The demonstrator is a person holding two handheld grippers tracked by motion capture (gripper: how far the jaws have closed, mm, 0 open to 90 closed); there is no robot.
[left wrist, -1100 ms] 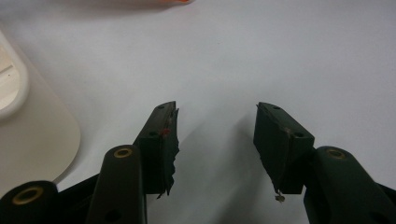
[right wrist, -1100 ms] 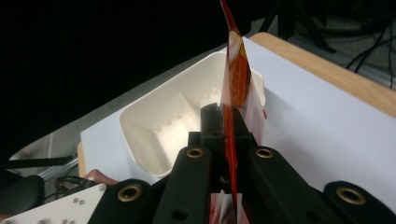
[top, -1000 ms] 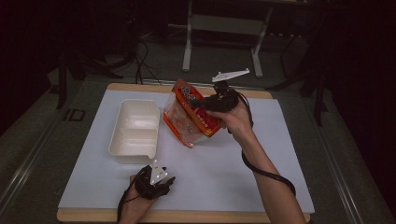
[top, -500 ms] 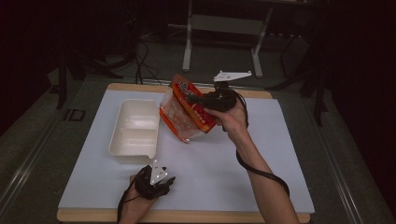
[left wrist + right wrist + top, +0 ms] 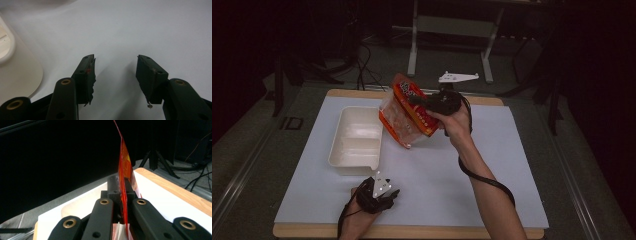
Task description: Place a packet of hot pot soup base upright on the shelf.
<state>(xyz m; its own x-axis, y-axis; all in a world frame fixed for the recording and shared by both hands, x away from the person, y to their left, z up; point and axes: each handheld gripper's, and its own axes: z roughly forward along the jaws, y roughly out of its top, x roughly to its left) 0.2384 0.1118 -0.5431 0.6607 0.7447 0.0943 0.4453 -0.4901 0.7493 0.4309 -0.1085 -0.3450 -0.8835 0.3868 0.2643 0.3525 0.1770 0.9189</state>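
Note:
An orange and red snack bag (image 5: 408, 111) hangs tilted in the air above the white mat, just right of the tray. My right gripper (image 5: 417, 100) is shut on its upper edge; in the right gripper view the bag (image 5: 124, 162) stands edge-on, pinched between the two black jaws of my right gripper (image 5: 123, 185). A white two-compartment tray (image 5: 357, 140) lies on the mat at the left. My left gripper (image 5: 384, 196) rests low near the mat's front edge, below the tray. In the left gripper view it (image 5: 116, 62) stands open over bare mat, nothing between the jaws.
The white mat (image 5: 492, 165) covers a wooden table (image 5: 412, 233). The tray's rounded corner (image 5: 17, 65) sits close to the left jaw in the left gripper view. Dark floor, metal stand legs (image 5: 414, 45) and cables lie beyond the table's far edge.
The right gripper has lifted the bag a little and carried it left, toward the tray. The left gripper has stayed still.

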